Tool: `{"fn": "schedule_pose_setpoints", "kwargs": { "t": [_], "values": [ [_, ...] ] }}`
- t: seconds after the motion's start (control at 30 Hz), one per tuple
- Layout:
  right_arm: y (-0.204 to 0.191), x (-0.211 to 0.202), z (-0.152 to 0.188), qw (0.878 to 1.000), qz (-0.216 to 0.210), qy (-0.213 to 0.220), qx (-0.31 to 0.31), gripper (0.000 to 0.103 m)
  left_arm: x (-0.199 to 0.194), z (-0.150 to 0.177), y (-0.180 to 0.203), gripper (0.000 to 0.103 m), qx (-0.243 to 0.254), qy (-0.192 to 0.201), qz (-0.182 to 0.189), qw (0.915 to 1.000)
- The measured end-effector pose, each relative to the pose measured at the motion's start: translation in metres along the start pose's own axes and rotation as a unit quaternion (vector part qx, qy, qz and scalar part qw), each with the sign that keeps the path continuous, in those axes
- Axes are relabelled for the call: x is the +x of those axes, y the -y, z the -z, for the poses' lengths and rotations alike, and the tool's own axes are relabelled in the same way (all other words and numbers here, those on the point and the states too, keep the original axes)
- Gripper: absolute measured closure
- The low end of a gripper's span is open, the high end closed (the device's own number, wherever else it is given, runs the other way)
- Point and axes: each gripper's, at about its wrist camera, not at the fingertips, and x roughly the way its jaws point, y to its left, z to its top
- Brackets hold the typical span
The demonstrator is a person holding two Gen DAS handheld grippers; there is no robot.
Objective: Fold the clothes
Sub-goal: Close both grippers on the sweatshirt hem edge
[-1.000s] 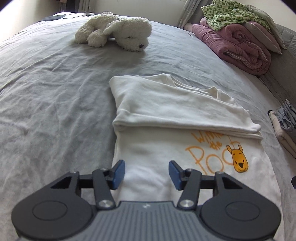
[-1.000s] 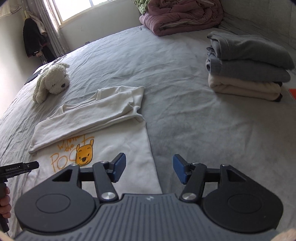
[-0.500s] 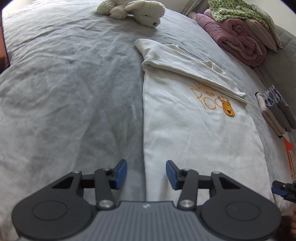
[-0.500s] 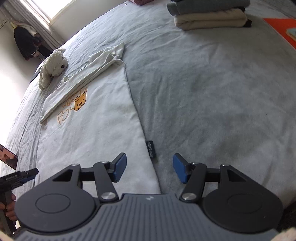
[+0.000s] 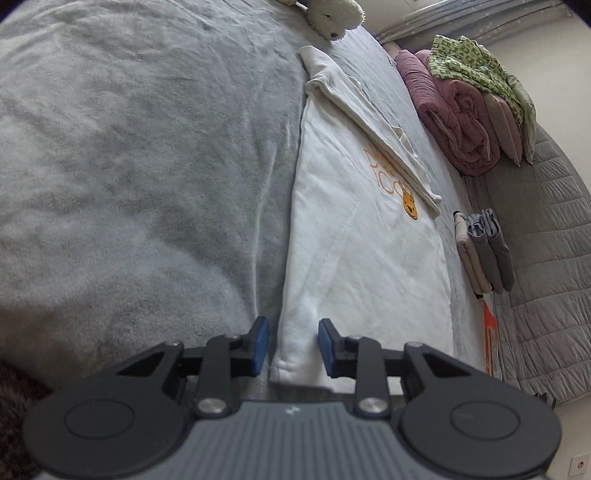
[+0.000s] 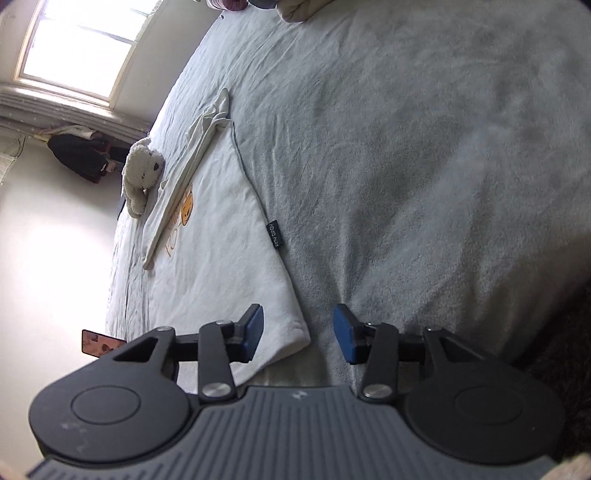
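A white sweatshirt with an orange bear print lies flat on the grey bed, its sleeves folded across the chest. My left gripper is at the hem's near left corner; its jaws are closing with the corner between the blue pads, which do not press it. In the right wrist view the same sweatshirt shows its near right hem corner. My right gripper straddles that corner, jaws closing, with the cloth near the left pad and a wide gap to the right pad.
A white plush dog lies beyond the collar. Rolled pink and green bedding sits at the far right. A stack of folded clothes lies right of the sweatshirt. An orange object lies near it. A phone shows at the left.
Both grippers have drawn back from the chest area to the hem corners and rolled. Their jaws have narrowed, the left more than the right.
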Motion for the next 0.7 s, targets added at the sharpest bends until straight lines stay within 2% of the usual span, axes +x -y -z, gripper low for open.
{"fn": "schedule_pose_setpoints", "kwargs": {
  "t": [0.13,0.17,0.2,0.23,0.27,0.3,0.4,0.5,0.63,0.7],
  "values": [
    [-0.011,0.009,0.007,1.0,0.003,0.009,-0.027,0.056,0.002,0.007,0.007,0.074,0.015,0.011,-0.009,0.9998],
    [-0.015,0.011,0.008,0.999,0.008,0.011,-0.041,0.056,0.002,0.008,0.01,0.076,0.02,0.013,-0.015,0.9996],
    [-0.019,0.012,0.01,0.998,0.016,0.01,-0.056,0.056,0.002,0.009,0.012,0.084,0.025,0.013,-0.025,0.9993],
    [-0.023,0.012,0.011,0.997,0.026,0.01,-0.072,0.064,0.002,0.01,0.015,0.092,0.029,0.013,-0.034,0.9989],
    [-0.027,0.012,0.012,0.996,0.035,0.005,-0.085,0.088,0.001,0.011,0.017,0.093,0.033,0.015,-0.041,0.9985],
    [-0.03,0.013,0.014,0.994,0.045,-0.001,-0.097,0.094,-0.002,0.012,0.018,0.096,0.035,0.018,-0.044,0.9983],
    [-0.034,0.001,0.017,0.993,0.046,0.021,-0.105,0.095,-0.011,0.015,0.023,0.097,0.037,0.034,-0.048,0.9976],
    [-0.028,-0.015,0.014,0.995,0.027,0.044,-0.087,0.096,-0.019,0.018,0.028,0.097,0.042,0.043,-0.047,0.9971],
    [-0.022,-0.008,0.014,0.994,0.046,0.036,-0.091,0.096,-0.007,0.021,0.022,0.096,0.058,0.032,-0.074,0.9951],
    [-0.018,0.003,0.016,0.994,0.056,0.027,-0.087,0.096,-0.006,0.023,0.016,0.092,0.06,0.034,-0.062,0.9957]
  ]
}}
